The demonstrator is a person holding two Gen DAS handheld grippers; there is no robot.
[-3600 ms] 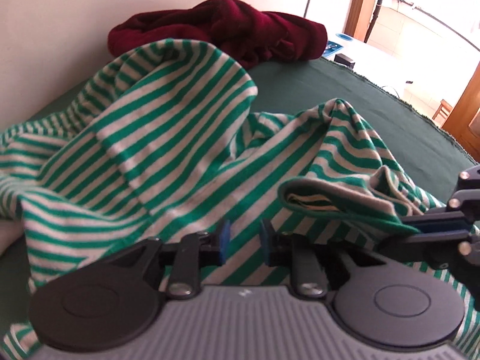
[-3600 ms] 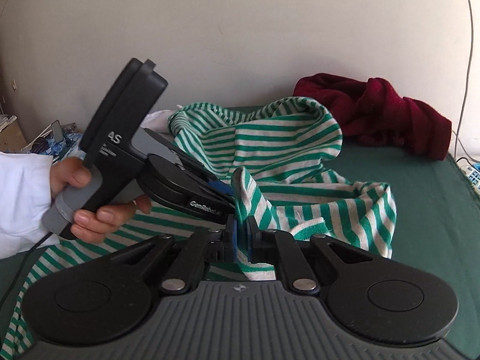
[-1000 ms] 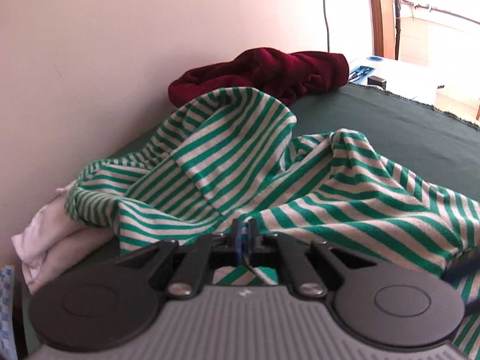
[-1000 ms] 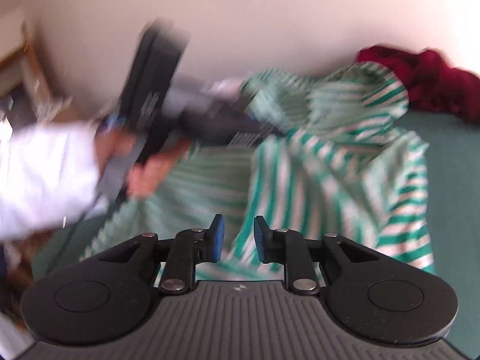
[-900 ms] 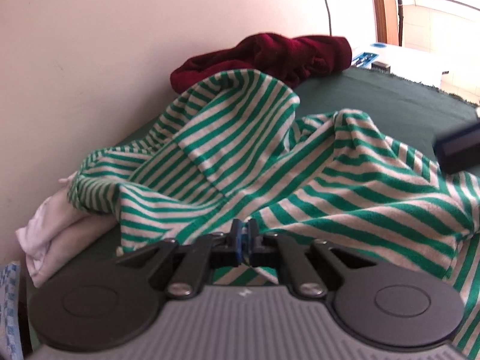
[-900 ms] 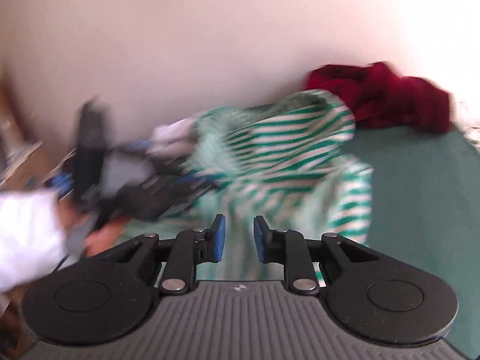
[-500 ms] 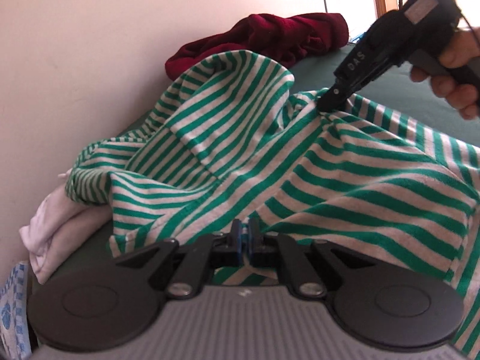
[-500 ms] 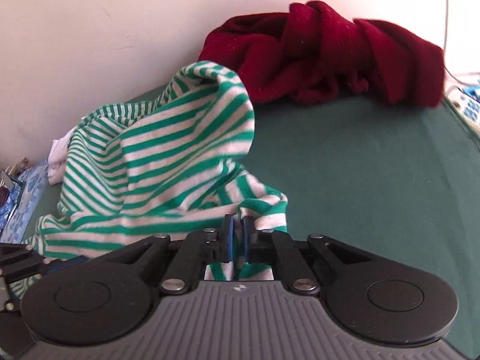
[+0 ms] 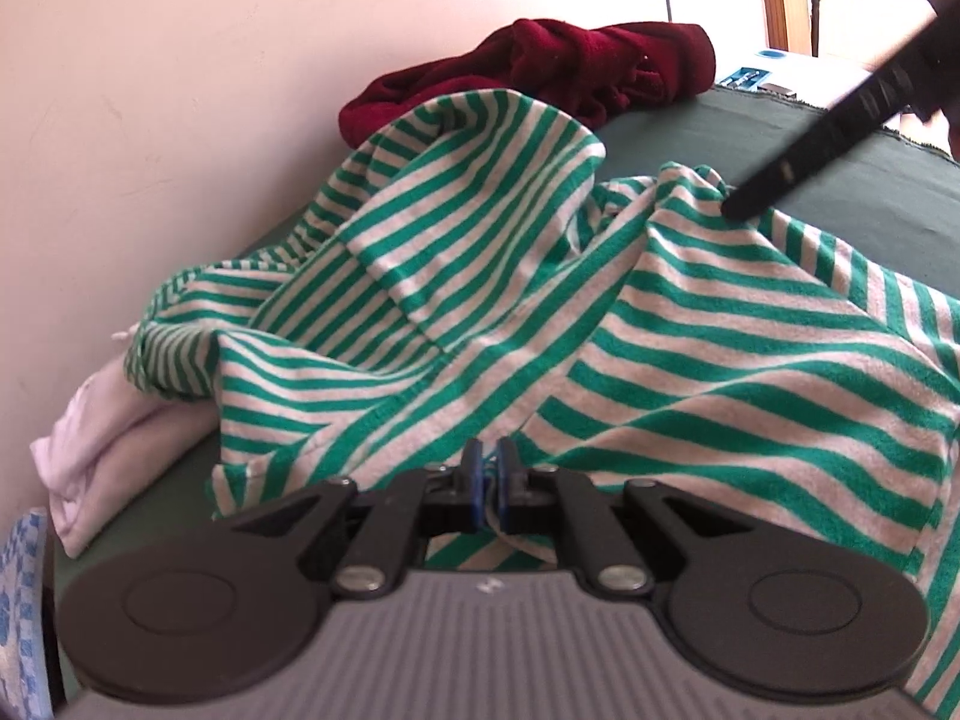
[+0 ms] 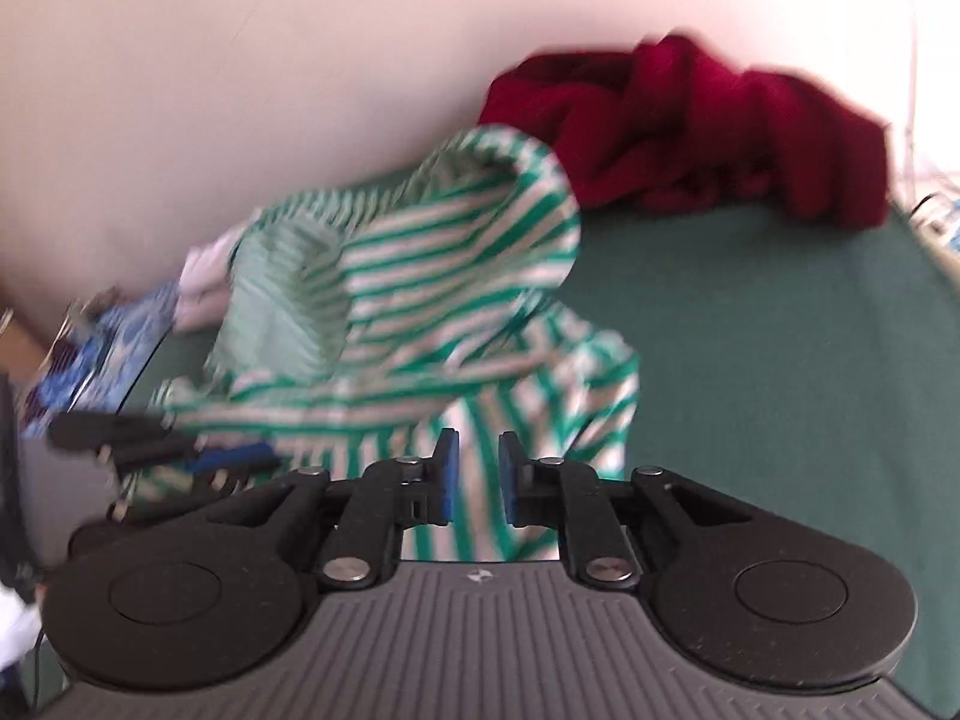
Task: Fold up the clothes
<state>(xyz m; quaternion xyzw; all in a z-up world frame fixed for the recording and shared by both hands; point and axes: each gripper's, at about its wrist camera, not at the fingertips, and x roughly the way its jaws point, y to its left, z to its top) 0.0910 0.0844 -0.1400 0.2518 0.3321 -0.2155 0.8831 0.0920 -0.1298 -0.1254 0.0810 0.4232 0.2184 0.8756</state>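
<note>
Now the left tongs (image 9: 491, 483) are pinched tight on a fold of the green-and-white striped shirt (image 9: 540, 312), while the right tongs (image 10: 475, 477) are opening, their blue pads apart with striped cloth between them and not pressed. The shirt lies rumpled and humped on the dark green counter (image 10: 780, 360), one rounded fold standing up towards the pale wall (image 9: 210, 90), and the right tongs' tip shows in the left view poking at the shirt's far ridge. Behind it sits a heap of dark red cloth (image 10: 690, 126), and a pale pinkish garment (image 9: 96, 420) peeks out beside the shirt at the wall end.
</note>
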